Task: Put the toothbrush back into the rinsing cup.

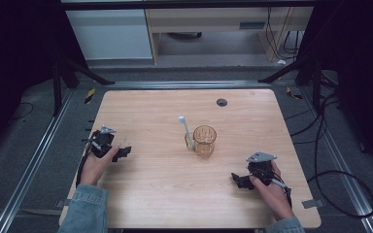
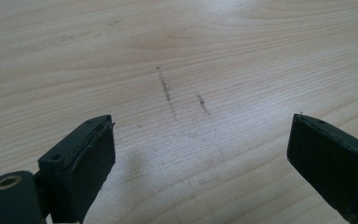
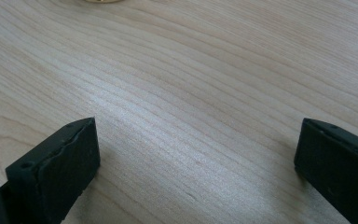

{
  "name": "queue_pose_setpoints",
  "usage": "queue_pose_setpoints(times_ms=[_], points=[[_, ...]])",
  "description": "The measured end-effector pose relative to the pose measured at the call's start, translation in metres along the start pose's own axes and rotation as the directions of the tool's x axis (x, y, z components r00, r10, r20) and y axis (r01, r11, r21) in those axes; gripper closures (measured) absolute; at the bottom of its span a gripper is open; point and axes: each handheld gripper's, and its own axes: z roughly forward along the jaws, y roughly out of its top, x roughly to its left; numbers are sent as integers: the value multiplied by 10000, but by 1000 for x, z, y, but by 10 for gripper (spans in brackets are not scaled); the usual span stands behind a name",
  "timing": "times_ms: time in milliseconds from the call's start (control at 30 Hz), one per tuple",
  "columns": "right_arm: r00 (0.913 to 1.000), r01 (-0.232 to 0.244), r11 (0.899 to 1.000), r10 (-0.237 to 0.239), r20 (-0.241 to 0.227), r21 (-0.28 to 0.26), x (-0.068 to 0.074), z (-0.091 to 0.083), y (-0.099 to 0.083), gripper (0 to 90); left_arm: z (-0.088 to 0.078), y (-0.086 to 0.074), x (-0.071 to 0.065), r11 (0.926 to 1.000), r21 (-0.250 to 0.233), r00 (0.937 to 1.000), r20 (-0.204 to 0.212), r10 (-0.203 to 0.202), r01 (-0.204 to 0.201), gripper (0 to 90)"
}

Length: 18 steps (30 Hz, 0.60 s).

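Cup (image 1: 204, 140) untouched mid-worktop (image 1: 150, 184), stick (image 1: 186, 131) leaning beside; left claw (image 1: 124, 152), right claw (image 1: 236, 179) agape, well apart from cup; grasp pending.

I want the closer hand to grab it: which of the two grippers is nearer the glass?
The right gripper; the left gripper lies farther from the amber glass.

Quick count: one amber glass cup (image 1: 205, 140) mid-frame, one white toothbrush-looking stick (image 1: 186, 131) leaning at its left, two grippers, left (image 1: 121, 153) and right (image 1: 238, 179), one table (image 1: 165, 194).
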Motion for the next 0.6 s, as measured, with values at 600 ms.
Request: queue_pose_setpoints(times_ms=[600], points=[[10000, 8, 10000, -8, -6, 0, 0, 0, 0, 4, 29, -6, -3, 9996, -261, 9993, -372, 103, -113, 45]])
